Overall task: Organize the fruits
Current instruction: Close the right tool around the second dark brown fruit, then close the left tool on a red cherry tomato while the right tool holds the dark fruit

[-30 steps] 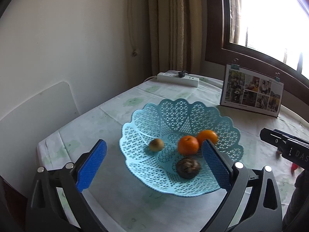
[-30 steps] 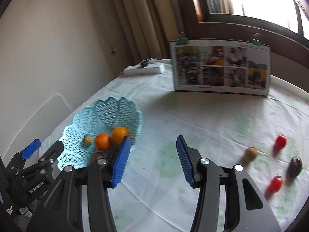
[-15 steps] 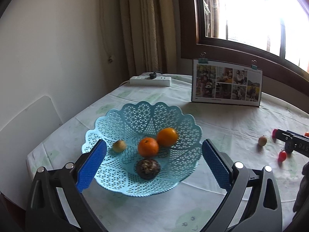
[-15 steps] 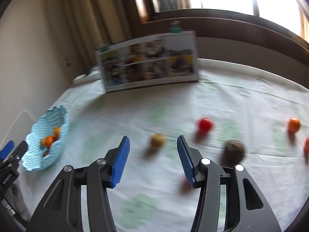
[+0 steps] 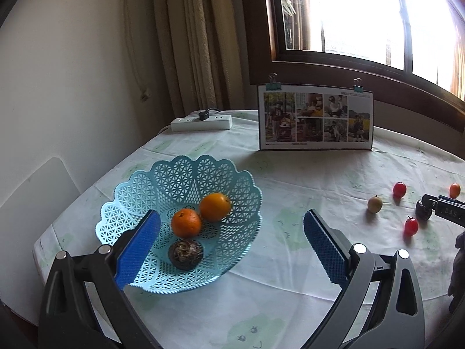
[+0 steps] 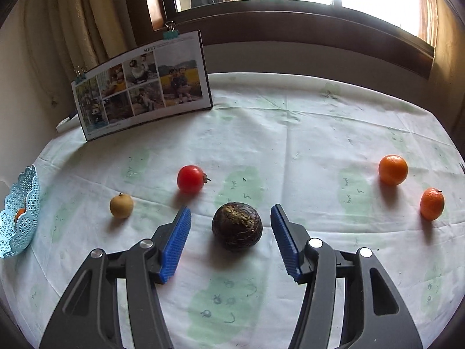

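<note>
right gripper (image 6: 231, 242) wide open astride dark fruit (image 6: 237, 226), mid-table | left gripper (image 5: 231, 248) open, empty, by basket (image 5: 186, 174) | risk: round fruit rolls from an off-centre pinch

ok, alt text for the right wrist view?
Open right gripper straddles a dark brown fruit on the tablecloth, jaws apart on either side, not touching. Tomato and yellow fruit lie left, two oranges right.

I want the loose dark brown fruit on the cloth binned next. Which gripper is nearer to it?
Right. The right gripper brackets the dark brown fruit, jaws open; the left gripper hovers by the basket.
</note>
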Tool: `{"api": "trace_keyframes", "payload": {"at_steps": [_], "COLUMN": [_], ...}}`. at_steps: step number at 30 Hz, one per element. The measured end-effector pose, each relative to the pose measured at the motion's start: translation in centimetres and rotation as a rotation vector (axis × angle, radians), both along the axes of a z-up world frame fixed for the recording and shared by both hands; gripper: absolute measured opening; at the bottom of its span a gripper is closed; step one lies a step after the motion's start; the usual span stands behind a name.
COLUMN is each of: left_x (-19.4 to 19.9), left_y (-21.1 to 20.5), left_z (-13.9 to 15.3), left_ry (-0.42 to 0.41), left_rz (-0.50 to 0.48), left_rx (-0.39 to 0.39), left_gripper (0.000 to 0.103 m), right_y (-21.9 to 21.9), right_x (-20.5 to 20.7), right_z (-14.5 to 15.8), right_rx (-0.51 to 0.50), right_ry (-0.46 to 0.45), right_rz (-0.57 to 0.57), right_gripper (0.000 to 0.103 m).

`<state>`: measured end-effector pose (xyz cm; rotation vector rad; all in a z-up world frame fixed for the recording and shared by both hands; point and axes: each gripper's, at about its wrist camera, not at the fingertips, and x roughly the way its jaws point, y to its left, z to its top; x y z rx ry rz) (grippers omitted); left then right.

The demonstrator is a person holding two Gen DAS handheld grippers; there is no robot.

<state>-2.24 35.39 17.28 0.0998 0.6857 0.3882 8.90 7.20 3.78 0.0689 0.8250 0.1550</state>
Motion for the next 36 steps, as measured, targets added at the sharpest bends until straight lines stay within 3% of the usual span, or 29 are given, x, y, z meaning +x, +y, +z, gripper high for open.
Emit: {"api": "trace_keyframes", "payload": {"at_steps": [9,13,26,36], "left_x": [0.9,1.4,4.3,7.4], "left_y": [-1.9,-2.9,-10.0,-16.3], "left_z": [-0.5,-0.9,-3.3,-6.6], "left_ry": [0.022,0.038,0.113,0.227], "left_rz": [-0.038,-0.071,-0.273,-0.422], "left_rx": [0.022,0.016,-0.007,-0.065], "left_gripper": [0.100,0.100,0.100,0.100], "right_y": [0.3,0.0,-5.2,-7.1], "right_x": [1.7,1.6,-1.7,-2.2], "right_z": [-1.8,-2.2,-0.3,-0.7], "right_rx": [-0.037,-0.041,0.011,0.051], "right_ry": [0.047,0.063,0.015,0.007], "right_rz": [0.016,0.030,-0.023,-0.052], "right_gripper": [0.057,0.042,0.042,0.042]}}
